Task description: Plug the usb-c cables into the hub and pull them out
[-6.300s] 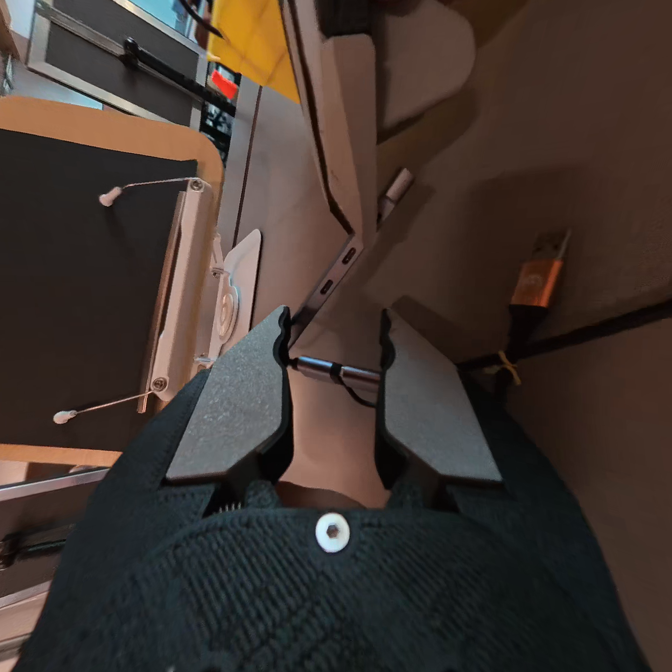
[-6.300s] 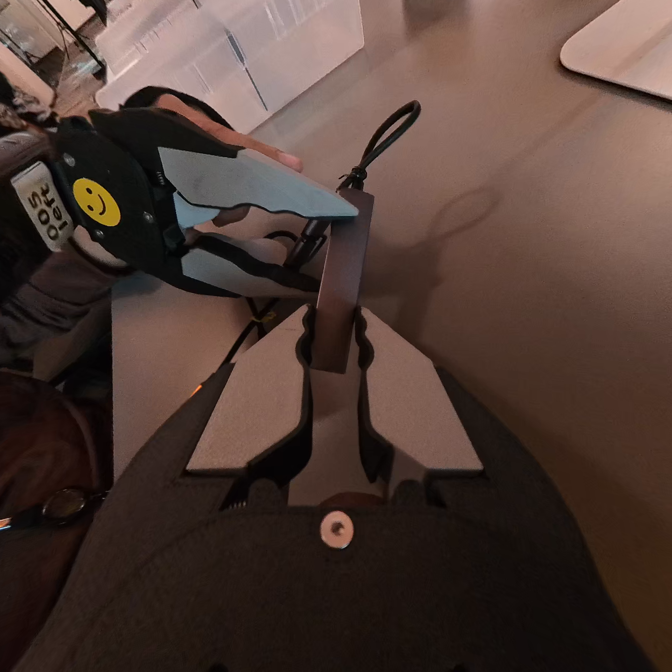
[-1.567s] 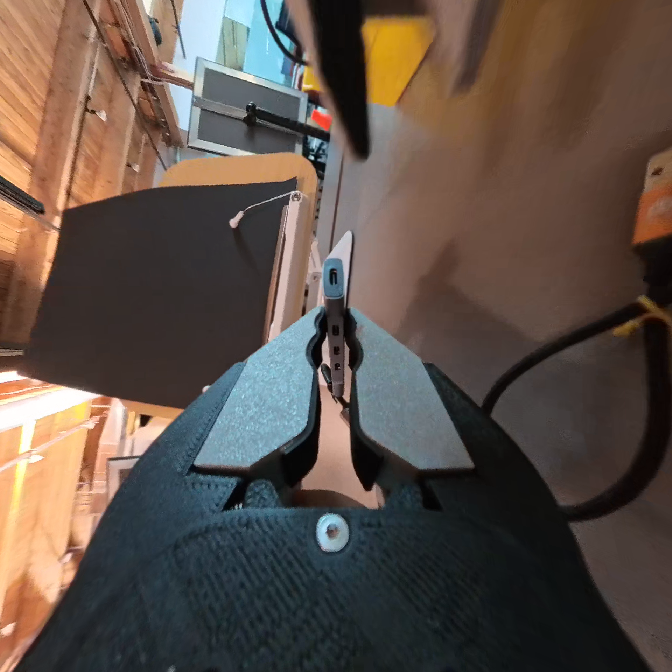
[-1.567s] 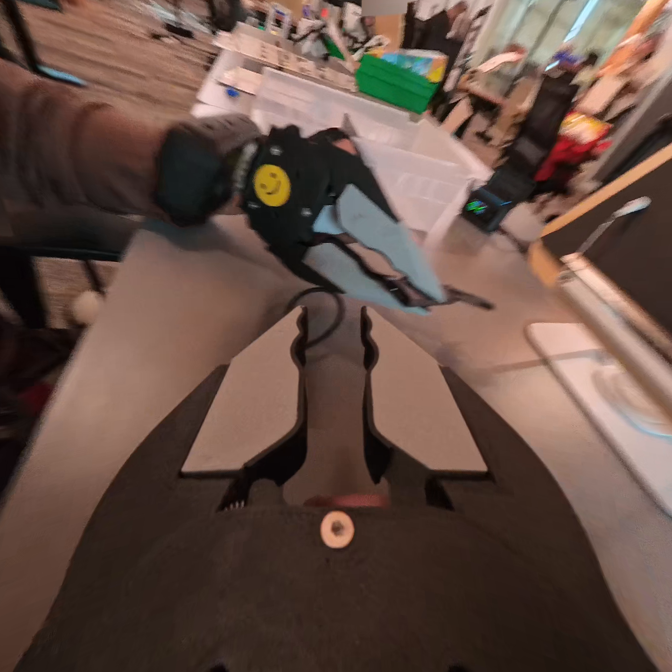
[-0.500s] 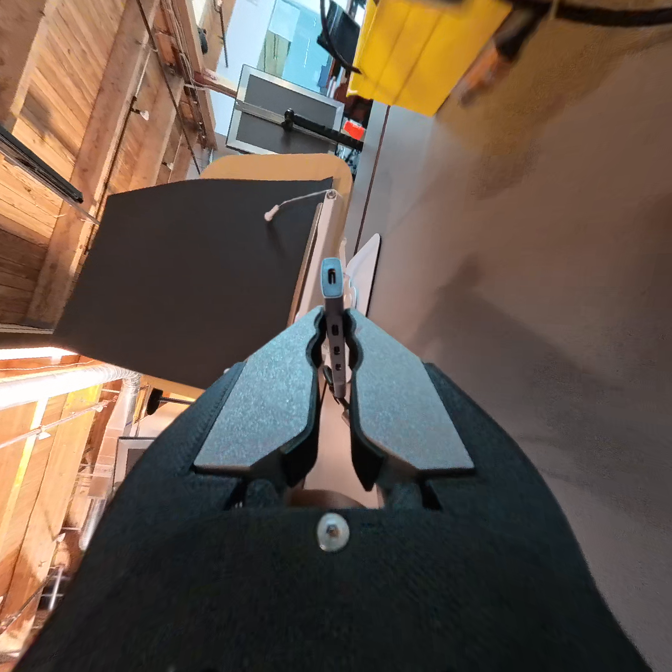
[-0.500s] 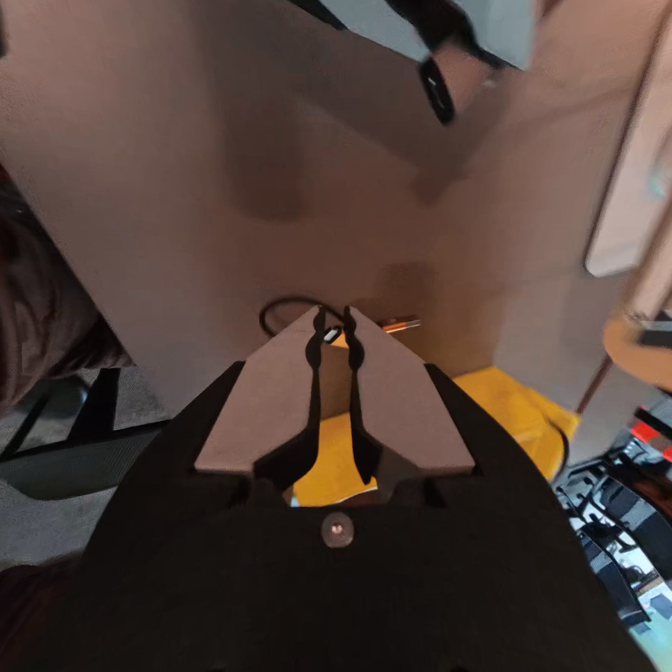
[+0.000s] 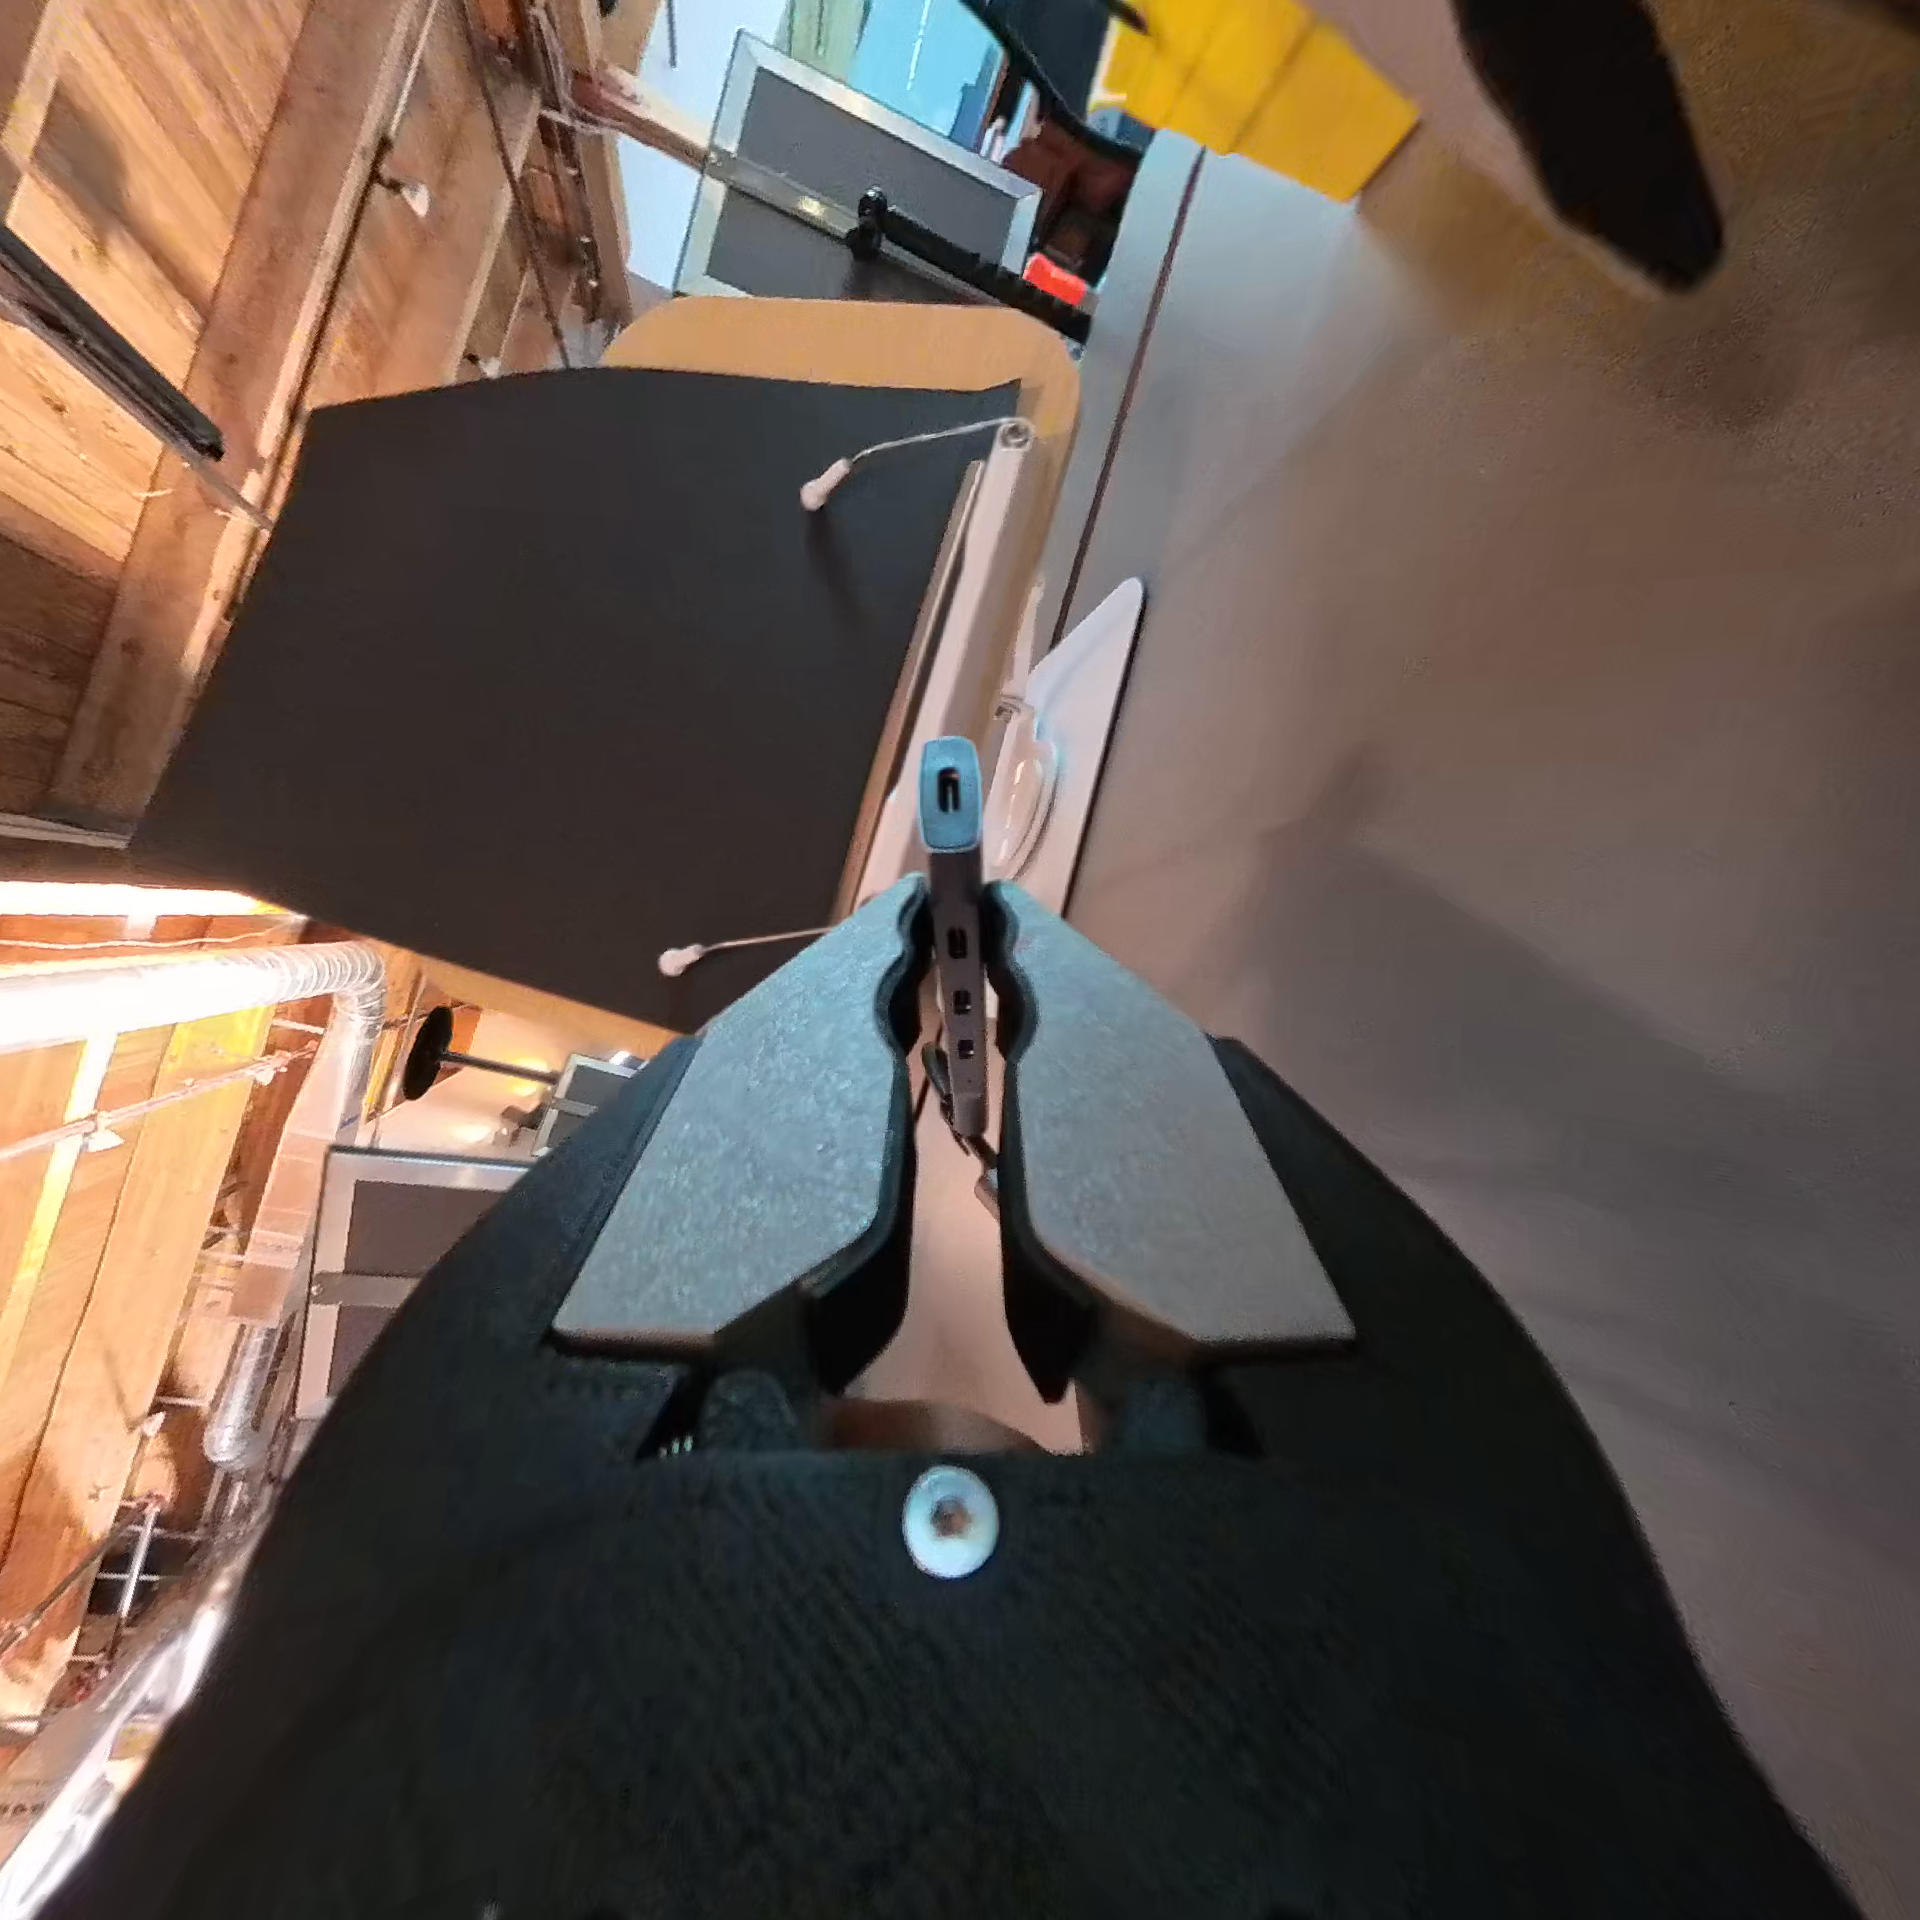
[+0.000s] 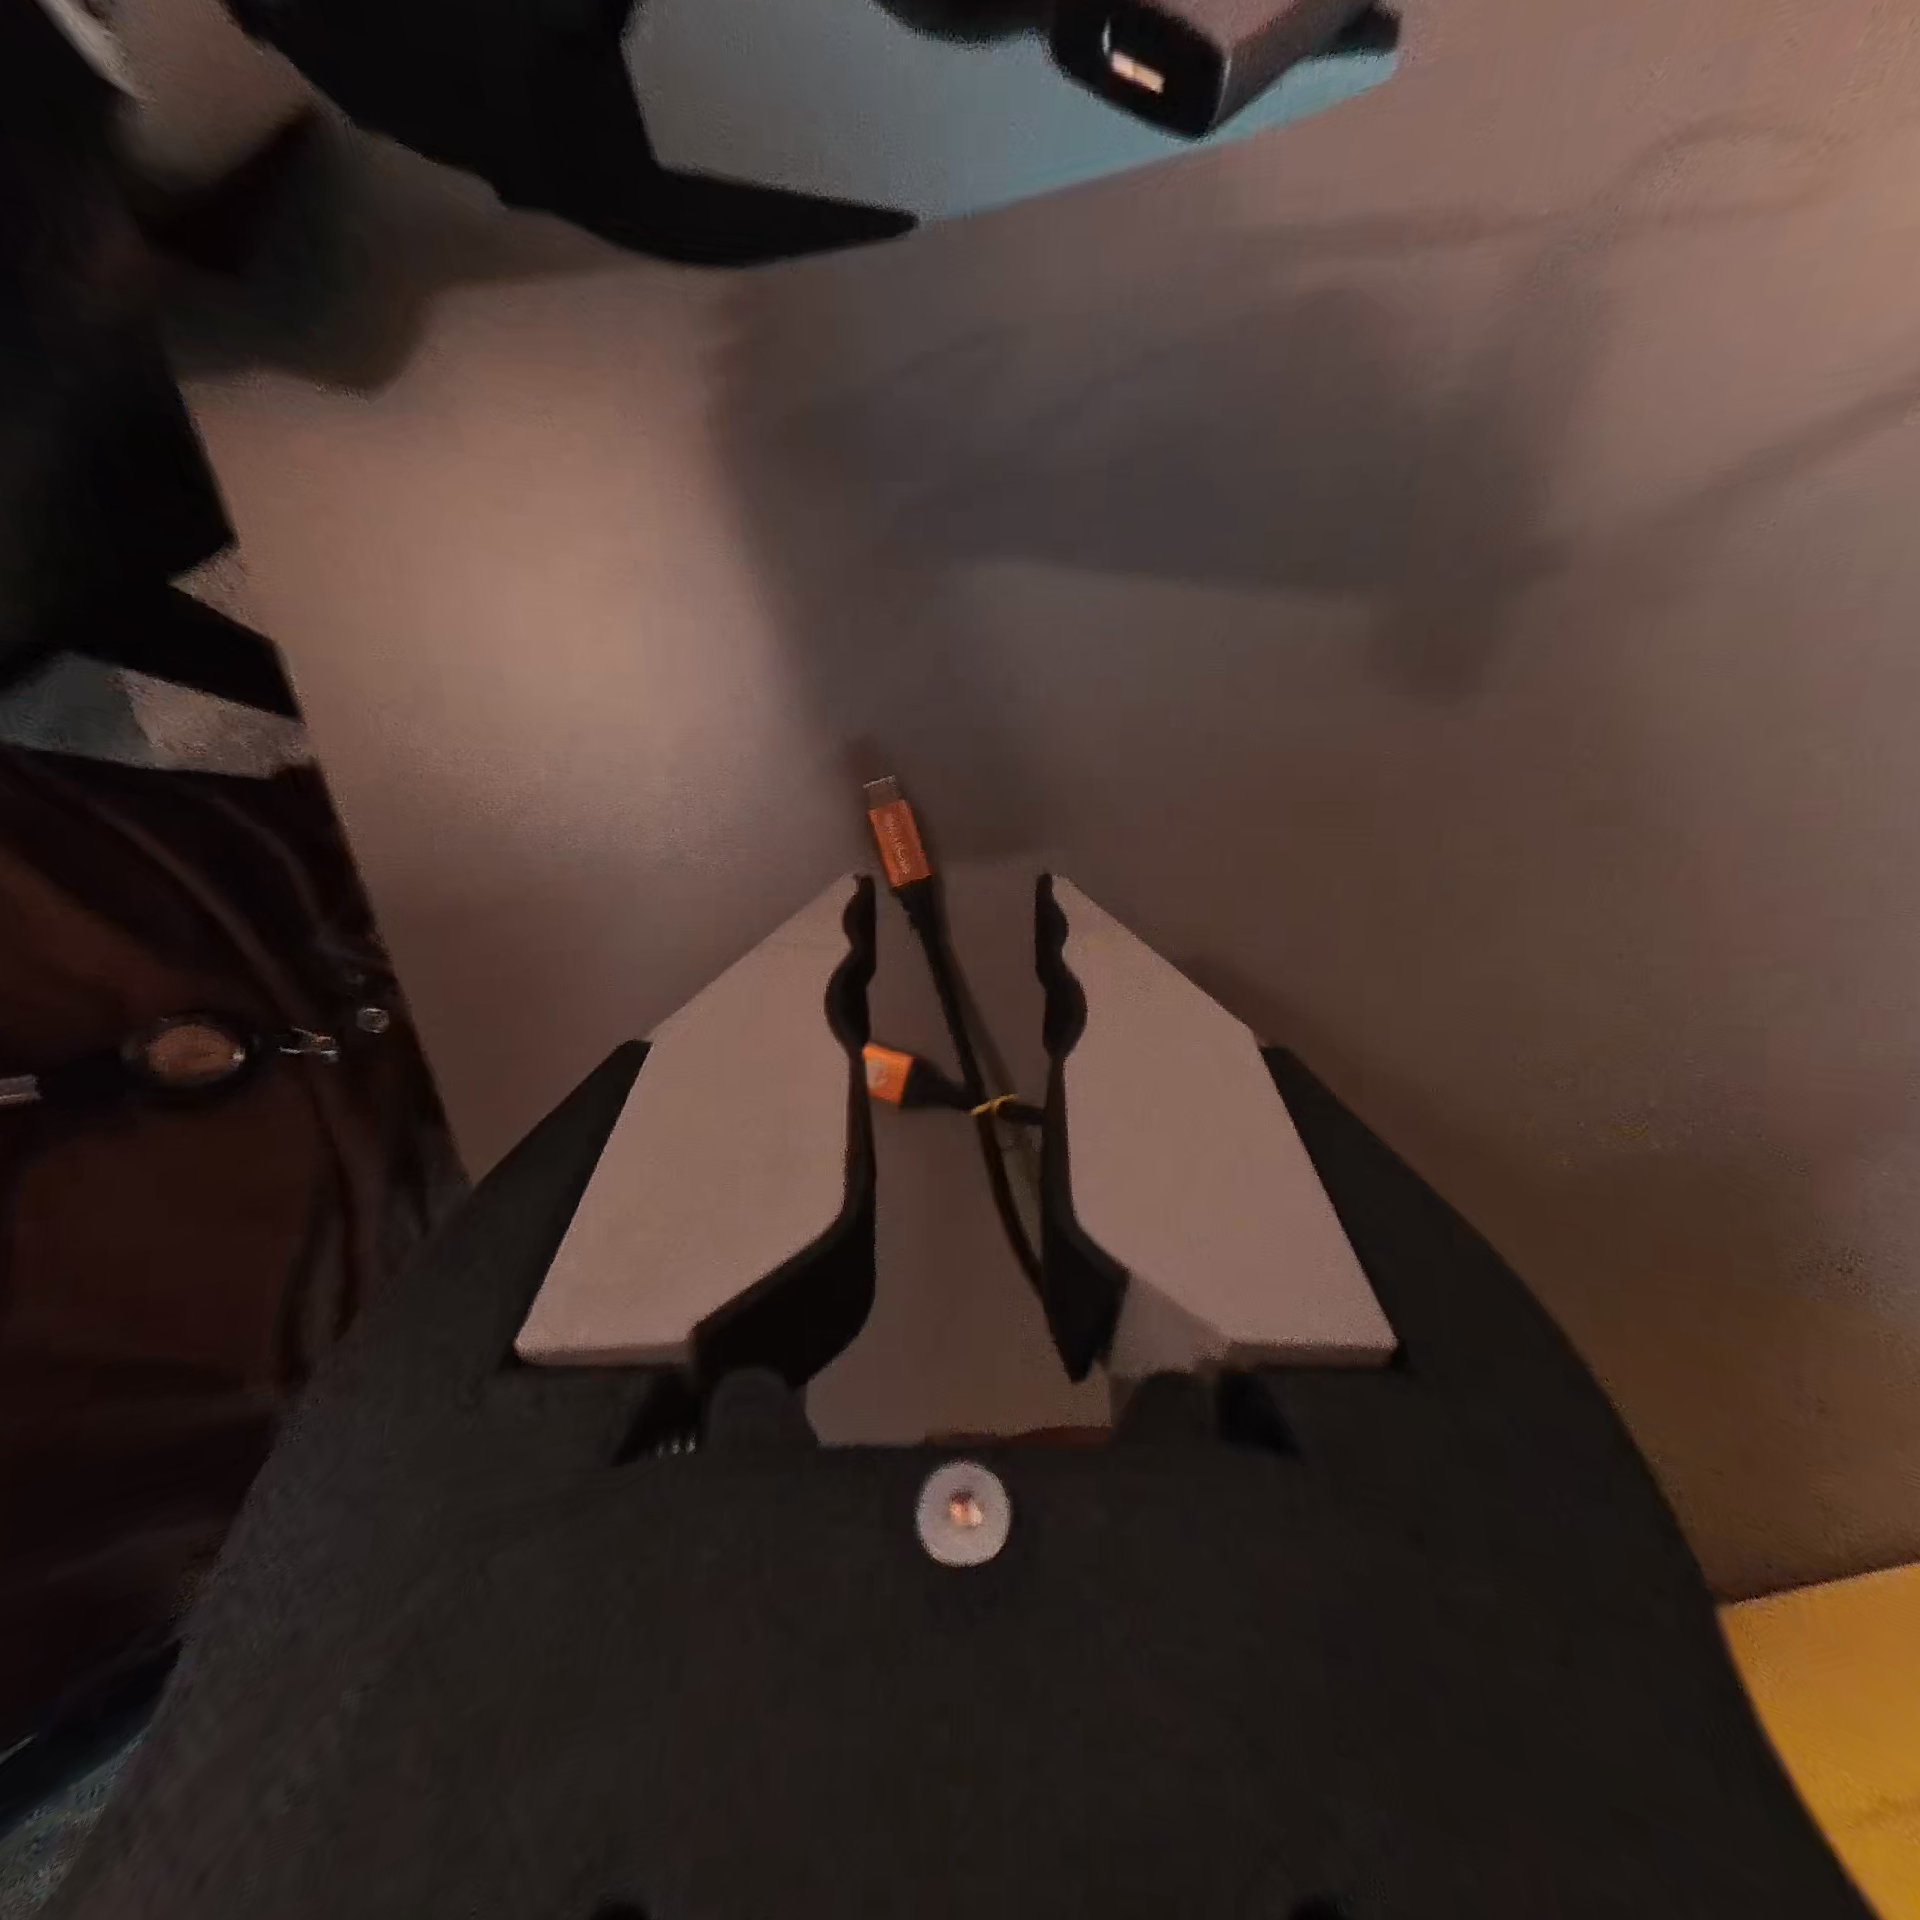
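Between the left gripper's (image 7: 954, 914) textured fingers, a slim metal hub (image 7: 954, 862).

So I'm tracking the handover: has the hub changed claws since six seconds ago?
Yes. The hub now sits clamped in the left claw; the right claw is open over the cable.

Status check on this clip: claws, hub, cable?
Left claw shut on hub, end port facing out. Right claw open above the orange-plug cable lying on the table. Nothing blocking.
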Motion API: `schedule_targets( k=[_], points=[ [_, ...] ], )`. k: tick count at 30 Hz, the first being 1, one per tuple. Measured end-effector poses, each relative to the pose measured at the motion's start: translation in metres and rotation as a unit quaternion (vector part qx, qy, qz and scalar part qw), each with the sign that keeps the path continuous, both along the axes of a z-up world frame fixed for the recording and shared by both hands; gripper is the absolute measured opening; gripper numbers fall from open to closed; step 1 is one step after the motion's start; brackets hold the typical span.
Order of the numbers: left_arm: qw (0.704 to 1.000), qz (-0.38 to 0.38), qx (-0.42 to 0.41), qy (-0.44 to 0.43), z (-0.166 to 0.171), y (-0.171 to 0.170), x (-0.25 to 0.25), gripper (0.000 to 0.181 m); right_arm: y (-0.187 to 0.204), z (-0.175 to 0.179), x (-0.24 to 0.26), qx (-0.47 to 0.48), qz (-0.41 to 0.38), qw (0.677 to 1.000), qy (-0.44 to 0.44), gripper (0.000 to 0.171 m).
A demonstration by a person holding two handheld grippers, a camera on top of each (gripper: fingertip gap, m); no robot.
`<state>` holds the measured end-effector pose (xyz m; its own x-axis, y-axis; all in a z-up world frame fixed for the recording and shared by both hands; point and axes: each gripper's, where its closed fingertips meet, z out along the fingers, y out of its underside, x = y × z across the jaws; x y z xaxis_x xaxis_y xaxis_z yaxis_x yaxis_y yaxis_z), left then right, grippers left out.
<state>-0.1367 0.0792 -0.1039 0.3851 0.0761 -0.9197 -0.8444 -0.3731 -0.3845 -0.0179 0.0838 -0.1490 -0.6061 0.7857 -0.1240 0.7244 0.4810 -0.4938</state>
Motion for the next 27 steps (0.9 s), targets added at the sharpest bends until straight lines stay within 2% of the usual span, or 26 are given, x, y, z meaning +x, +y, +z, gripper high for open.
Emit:
schedule_targets(
  k=[3,7,10,12,14,19,22,24,27],
  points=[
    [1.000,-0.007,-0.005,0.004,-0.004,0.002,0.005,0.006,-0.016,0.001,0.017,-0.030,0.023,0.998,0.052,0.026],
    [0.999,-0.004,-0.024,0.035,-0.014,0.004,0.007,0.007,-0.014,-0.036,0.018,0.070,0.027,0.991,0.109,0.025],
    [0.996,0.002,-0.054,0.066,-0.027,0.005,0.008,0.007,-0.021,-0.051,0.014,0.061,0.030,0.991,0.115,0.025],
    [0.994,0.008,-0.071,0.084,-0.034,0.005,0.008,0.007,-0.017,-0.055,0.006,0.063,0.026,0.989,0.129,0.017],
    [0.992,0.011,-0.081,0.096,-0.038,0.005,0.007,0.007,-0.016,-0.055,0.000,0.043,0.028,0.989,0.136,0.010],
    [0.989,0.009,-0.096,0.108,-0.045,0.010,0.008,0.007,-0.011,-0.055,-0.026,-0.008,0.004,0.992,0.128,0.009],
    [0.985,0.012,-0.108,0.130,-0.049,0.013,0.010,0.007,-0.001,-0.053,-0.035,0.016,-0.008,0.992,0.127,0.010],
    [0.984,0.014,-0.112,0.141,-0.049,0.014,0.012,0.006,0.002,-0.040,-0.041,0.027,-0.014,0.986,0.164,0.013],
    [0.984,0.012,-0.111,0.140,-0.048,0.015,0.015,0.007,-0.002,-0.006,-0.050,-0.011,-0.035,0.971,0.234,0.017]
  ],
)
